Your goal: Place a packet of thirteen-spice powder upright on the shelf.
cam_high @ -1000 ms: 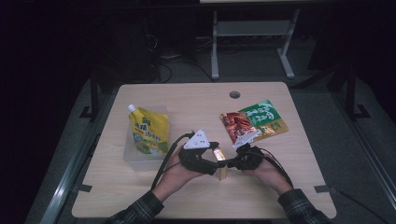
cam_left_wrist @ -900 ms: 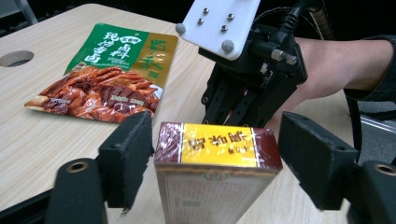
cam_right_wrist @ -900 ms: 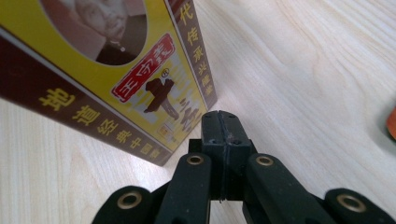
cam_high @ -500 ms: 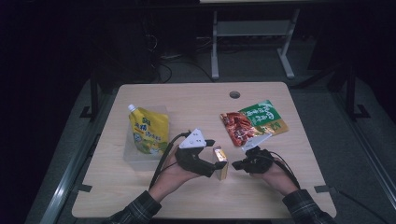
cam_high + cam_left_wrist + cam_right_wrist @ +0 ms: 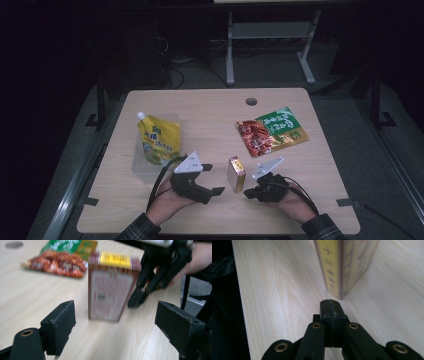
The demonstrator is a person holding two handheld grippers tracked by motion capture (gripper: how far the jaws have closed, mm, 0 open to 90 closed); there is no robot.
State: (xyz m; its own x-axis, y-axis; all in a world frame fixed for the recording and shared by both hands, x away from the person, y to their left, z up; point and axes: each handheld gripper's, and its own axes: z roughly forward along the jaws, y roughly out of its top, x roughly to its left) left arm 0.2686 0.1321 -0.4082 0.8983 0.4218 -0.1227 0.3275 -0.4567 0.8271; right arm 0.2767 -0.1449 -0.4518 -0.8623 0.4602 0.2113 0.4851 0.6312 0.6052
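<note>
Box (image 5: 236,173) is stood upright between left gripper (image 5: 212,179), jaws just spread apart, and right gripper (image 5: 248,194), jaws pressed together; snack packet (image 5: 271,131) is seen farther right.

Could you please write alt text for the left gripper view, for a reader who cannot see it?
A small box stands upright on the wooden table, apart from the open left tongs in front. The shut right tongs reach in beside it; a red and green snack packet lies behind.

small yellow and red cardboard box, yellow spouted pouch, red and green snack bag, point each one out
small yellow and red cardboard box (image 5: 236,174), high view, on its front face
yellow spouted pouch (image 5: 159,142), high view, on the middle of its printed front
red and green snack bag (image 5: 271,131), high view, on its middle
</note>
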